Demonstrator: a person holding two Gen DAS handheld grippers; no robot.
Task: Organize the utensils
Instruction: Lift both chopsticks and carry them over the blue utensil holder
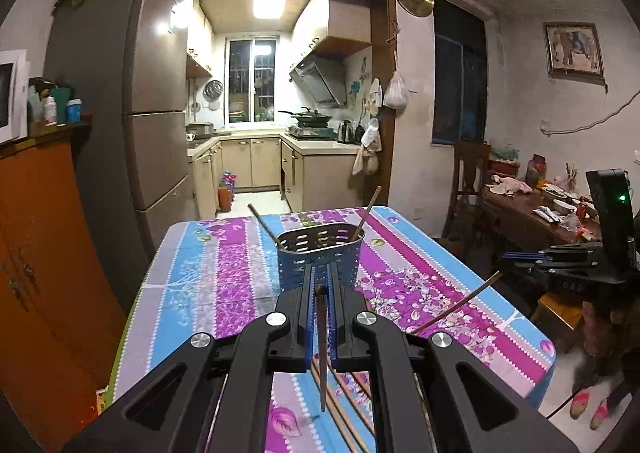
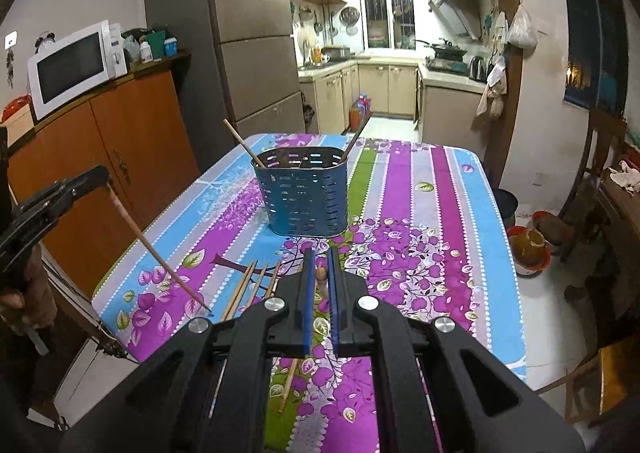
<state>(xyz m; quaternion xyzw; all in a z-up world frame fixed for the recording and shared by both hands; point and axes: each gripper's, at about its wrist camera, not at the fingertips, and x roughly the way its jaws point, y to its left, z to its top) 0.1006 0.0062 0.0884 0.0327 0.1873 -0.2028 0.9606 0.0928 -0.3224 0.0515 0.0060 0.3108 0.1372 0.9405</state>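
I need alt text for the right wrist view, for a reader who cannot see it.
The right gripper holds one chopstick above a floral tablecloth, facing a blue perforated utensil holder that already contains two chopsticks. At left, the left gripper holds another chopstick slanting down to the cloth, and several loose chopsticks lie nearby.

Perforated blue metal caddy (image 2: pixel 302 193), wooden chopsticks (image 2: pixel 256 285)

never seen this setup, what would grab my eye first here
The loud purple, blue and green floral tablecloth, with a perforated blue utensil holder mid-table holding two chopsticks. Each gripper clamps one: the left gripper holds a dark chopstick, the right gripper another. Loose chopsticks lie nearby.
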